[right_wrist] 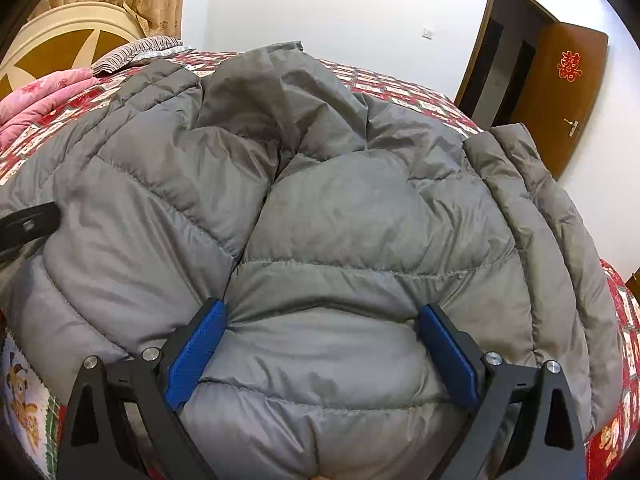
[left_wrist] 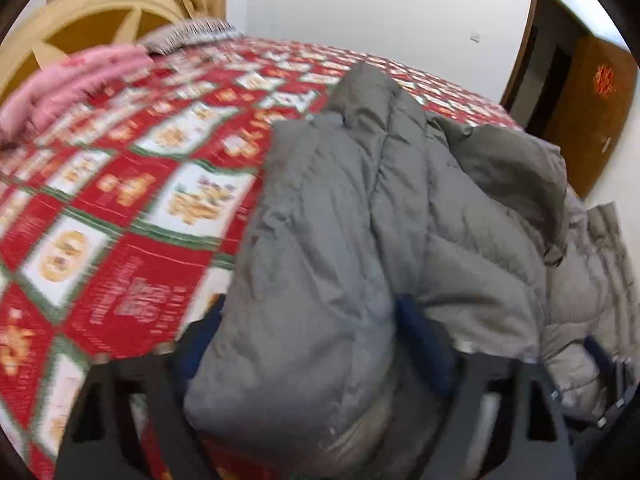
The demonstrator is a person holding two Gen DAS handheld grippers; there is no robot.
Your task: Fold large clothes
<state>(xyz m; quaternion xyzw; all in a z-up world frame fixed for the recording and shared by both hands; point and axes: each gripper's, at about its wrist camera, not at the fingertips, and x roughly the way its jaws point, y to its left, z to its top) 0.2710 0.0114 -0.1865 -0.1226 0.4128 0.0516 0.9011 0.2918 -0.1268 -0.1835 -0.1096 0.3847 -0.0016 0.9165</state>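
Observation:
A grey quilted down jacket [right_wrist: 340,208] lies spread and bunched on the bed. In the right wrist view my right gripper [right_wrist: 322,330] holds its blue pads wide apart. They press into a puffy roll of the jacket's near edge, and the fabric puckers at both fingertips. In the left wrist view my left gripper [left_wrist: 308,320] has a thick fold of the jacket [left_wrist: 360,200] squeezed between its pads. The fabric hides most of the left pad. One black finger [right_wrist: 28,228] of the left gripper shows at the left edge of the right wrist view.
The bed carries a red, white and green patterned quilt [left_wrist: 132,184]. A pink folded blanket [left_wrist: 68,84], a striped pillow [right_wrist: 132,50] and a cream headboard [left_wrist: 96,12] are at the far left. An open brown door [right_wrist: 560,92] stands at the right in a white wall.

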